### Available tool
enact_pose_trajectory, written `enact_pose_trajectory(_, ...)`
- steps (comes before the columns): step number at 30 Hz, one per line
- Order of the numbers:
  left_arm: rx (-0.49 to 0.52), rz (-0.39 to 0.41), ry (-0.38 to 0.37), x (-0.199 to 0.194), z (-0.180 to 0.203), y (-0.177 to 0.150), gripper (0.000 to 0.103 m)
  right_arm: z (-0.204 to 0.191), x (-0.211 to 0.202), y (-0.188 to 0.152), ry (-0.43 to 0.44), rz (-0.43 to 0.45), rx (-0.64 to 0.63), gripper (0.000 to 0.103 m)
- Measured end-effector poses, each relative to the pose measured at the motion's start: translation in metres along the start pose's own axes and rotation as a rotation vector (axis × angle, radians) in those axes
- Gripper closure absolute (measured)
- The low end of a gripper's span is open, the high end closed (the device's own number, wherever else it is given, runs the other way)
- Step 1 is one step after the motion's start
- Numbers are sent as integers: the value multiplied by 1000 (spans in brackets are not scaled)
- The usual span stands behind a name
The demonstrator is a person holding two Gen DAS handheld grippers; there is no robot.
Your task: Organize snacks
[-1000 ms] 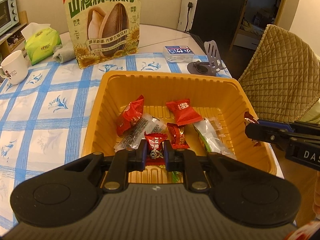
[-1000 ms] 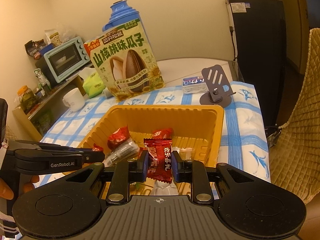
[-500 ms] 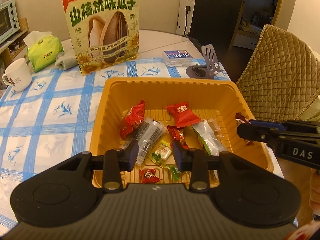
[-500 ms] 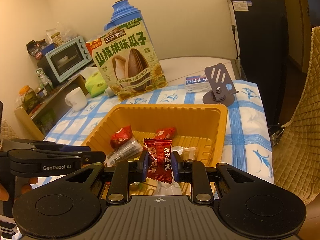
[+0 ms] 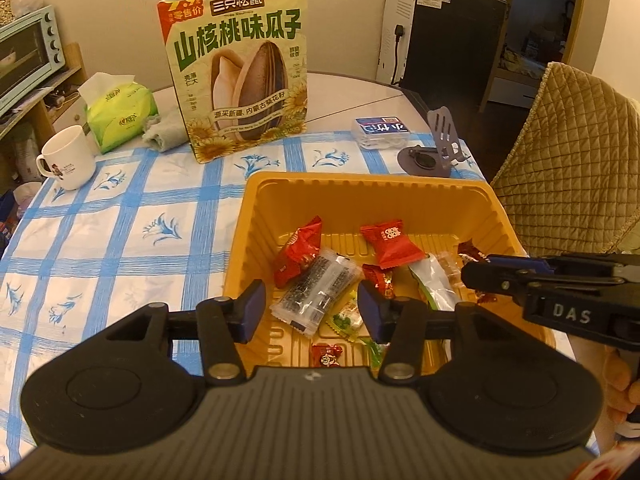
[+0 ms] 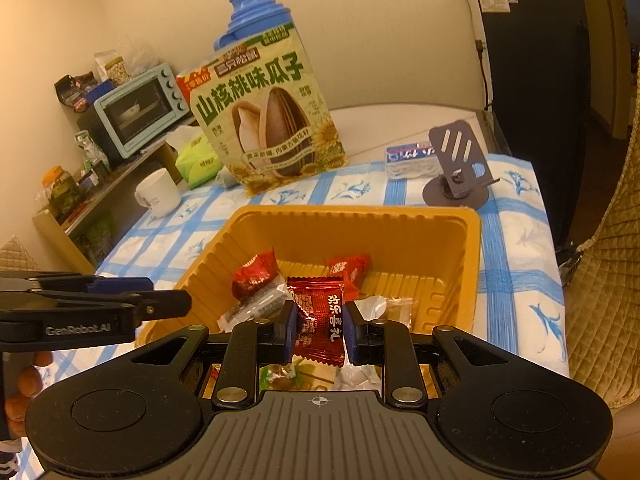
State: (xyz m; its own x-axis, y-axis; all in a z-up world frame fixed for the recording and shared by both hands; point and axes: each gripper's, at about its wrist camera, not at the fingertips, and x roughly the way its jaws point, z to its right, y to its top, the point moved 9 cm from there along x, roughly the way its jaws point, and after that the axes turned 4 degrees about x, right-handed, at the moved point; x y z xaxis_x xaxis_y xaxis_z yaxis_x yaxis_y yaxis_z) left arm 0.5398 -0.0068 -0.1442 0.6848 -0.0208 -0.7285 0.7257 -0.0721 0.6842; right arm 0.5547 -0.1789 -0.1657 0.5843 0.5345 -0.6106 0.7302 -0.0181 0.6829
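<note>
Snacks in wrappers lie loose in an orange plastic tray (image 5: pixel 400 188) on a blue-checked table (image 5: pixel 100 240); the left hand-held gripper (image 5: pixel 311 309) hangs released over the tray's near edge, its blue pads spread wide above a clear-wrapped black snack (image 5: pixel 316 288) and a small red candy (image 5: pixel 326 355); the right hand-held gripper (image 6: pixel 319 330) is clenched on a dark red candy packet (image 6: pixel 320 320) above the tray; a sunflower seed bag (image 5: pixel 240 68) stands upright beyond it.
</note>
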Motion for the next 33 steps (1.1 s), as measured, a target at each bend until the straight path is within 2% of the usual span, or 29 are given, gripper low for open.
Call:
enact_pose_trajectory(11,-20,5,38,-10,-3,-4,54,-6,14,-6,19,-28,-17,78)
enact_pose_trajectory(16,-32,13,53,-19,-6,-5,49,-8,14,-3,30,-22,-10,76)
enact_pose_trajectory(17,-35,14,57,-21,-6,-6,49,-8,14,-2,28,-24,-3,74)
enact_pose_trajectory(19,-42,18,62,-25,-7,-7,48,-6,11,-1,30,-10,8,51)
enact_pose_trajectory(20,-44,21,63,-28,-7,-8,47,-5,9,0,31,1,14,46)
enact_pose_trajectory(26,-39,27,70,-44,-6,-16,37,-1,-8,-8,18,-10,27,40)
enact_pose_trajectory(30,-37,31,68,-59,-4,-23,34,3,-25,-18,-8,-8,33,25)
enact_pose_trajectory(33,-37,30,54,-71,-2,-28,31,1,-41,-24,-21,-3,46,20)
